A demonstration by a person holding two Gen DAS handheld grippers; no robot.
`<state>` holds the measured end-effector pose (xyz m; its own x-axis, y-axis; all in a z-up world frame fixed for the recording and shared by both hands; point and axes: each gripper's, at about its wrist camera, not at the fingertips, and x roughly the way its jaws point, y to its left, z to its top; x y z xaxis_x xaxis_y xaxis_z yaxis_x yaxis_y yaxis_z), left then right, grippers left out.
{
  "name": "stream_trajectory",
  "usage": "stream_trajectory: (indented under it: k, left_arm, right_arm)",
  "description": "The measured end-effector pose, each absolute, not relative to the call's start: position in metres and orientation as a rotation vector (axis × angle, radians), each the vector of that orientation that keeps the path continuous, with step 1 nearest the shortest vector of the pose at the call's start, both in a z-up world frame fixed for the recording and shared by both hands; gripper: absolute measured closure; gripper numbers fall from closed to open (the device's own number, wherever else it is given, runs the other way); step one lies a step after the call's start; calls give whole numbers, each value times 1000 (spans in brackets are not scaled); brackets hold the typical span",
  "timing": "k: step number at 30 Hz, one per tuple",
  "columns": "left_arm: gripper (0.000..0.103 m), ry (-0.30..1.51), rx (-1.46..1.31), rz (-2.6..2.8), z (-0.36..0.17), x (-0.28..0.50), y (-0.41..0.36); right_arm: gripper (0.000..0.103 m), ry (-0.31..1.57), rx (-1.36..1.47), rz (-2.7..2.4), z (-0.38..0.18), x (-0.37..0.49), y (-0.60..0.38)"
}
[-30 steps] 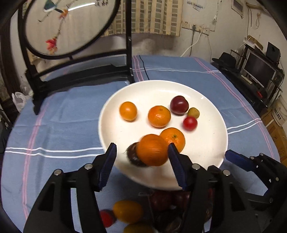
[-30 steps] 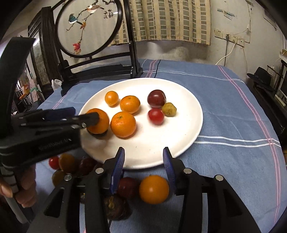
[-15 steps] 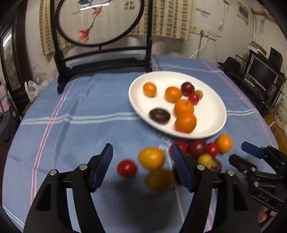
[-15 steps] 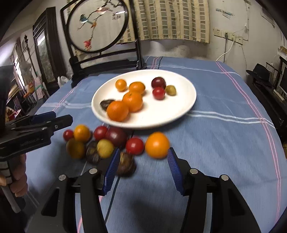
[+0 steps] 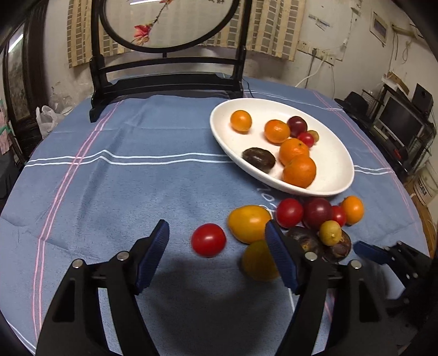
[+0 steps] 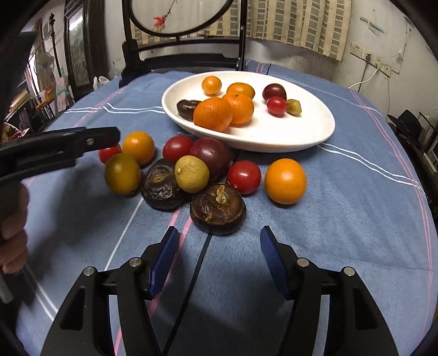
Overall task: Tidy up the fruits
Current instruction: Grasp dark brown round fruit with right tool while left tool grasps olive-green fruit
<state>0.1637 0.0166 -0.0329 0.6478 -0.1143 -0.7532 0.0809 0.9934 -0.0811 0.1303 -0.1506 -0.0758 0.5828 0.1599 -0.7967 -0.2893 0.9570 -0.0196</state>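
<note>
Left tool point(image 5: 217, 250) and right tool point(image 6: 219, 258): jaws just been opening, both empty, apart over loose fruit pile point(image 6: 189, 172) on tabletop point(image 5: 123, 191); white plate point(image 6: 301, 131) part-filled

- It was a lived-in home room.
- A blue tablecloth point(image 5: 137, 178) covered the table.
- A curtain point(image 6: 295, 24), a painted round screen point(image 5: 175, 24) and a monitor point(image 5: 399, 120) showed it.

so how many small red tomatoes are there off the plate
3, all on the blue cloth: one far left behind the left jaws, one beside the dark purple plum, one next to the lone orange fruit. More may be hidden.
</note>
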Motion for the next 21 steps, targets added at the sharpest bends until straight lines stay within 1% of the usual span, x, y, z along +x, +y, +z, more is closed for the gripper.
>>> stream_trajectory:
  k: [4, 9, 10, 11, 12, 21]
  left_arm:
    - [30, 866, -46, -131, -33, 162, 15]
    - [30, 876, -34, -131, -34, 161, 10]
    - [29, 882, -35, -142, -34, 161, 9]
    - [29, 889, -38, -154, -35, 161, 8]
    - [29, 897, -41, -173, -35, 160, 6]
    - [29, 869, 23, -202, -38, 150, -9]
  right_arm:
    - [40, 906, -171, 257, -76, 140, -144]
    - [43, 899, -142, 242, -77, 146, -148]
    - [48, 893, -135, 240, -77, 147, -148]
    - [56, 889, -129, 239, -77, 148, -149]
    - [60, 882, -128, 245, -76, 148, -148]
    - [60, 821, -19, 228, -57, 142, -186]
